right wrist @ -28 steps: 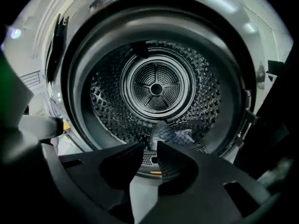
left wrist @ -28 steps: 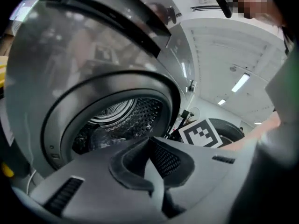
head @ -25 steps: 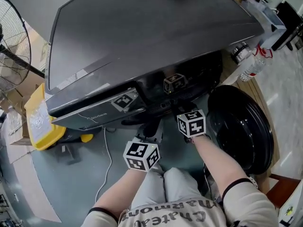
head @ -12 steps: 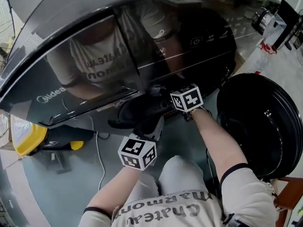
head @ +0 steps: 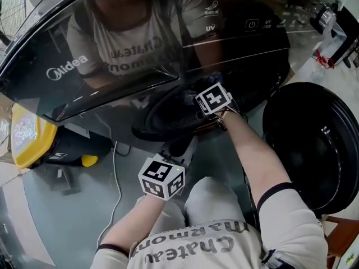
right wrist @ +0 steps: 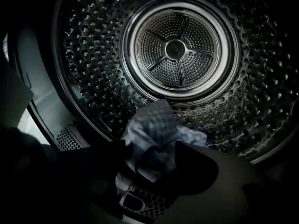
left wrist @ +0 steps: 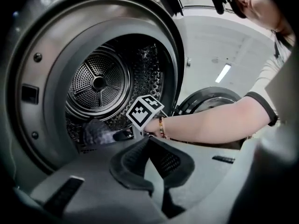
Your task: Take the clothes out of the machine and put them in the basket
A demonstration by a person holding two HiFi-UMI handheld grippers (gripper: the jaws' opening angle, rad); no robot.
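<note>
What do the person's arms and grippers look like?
The left gripper and right gripper each bear a white cube with black square markers; dark textured pads. White short sleeves, dark cuffs; bracelet on right wrist. Right jaws have just been opening, cloth between them.

Keeps left gripper near and low, jaws together, empty. Stretches right arm far; right gripper tilted down, jaws just opened wide around checked cloth.
</note>
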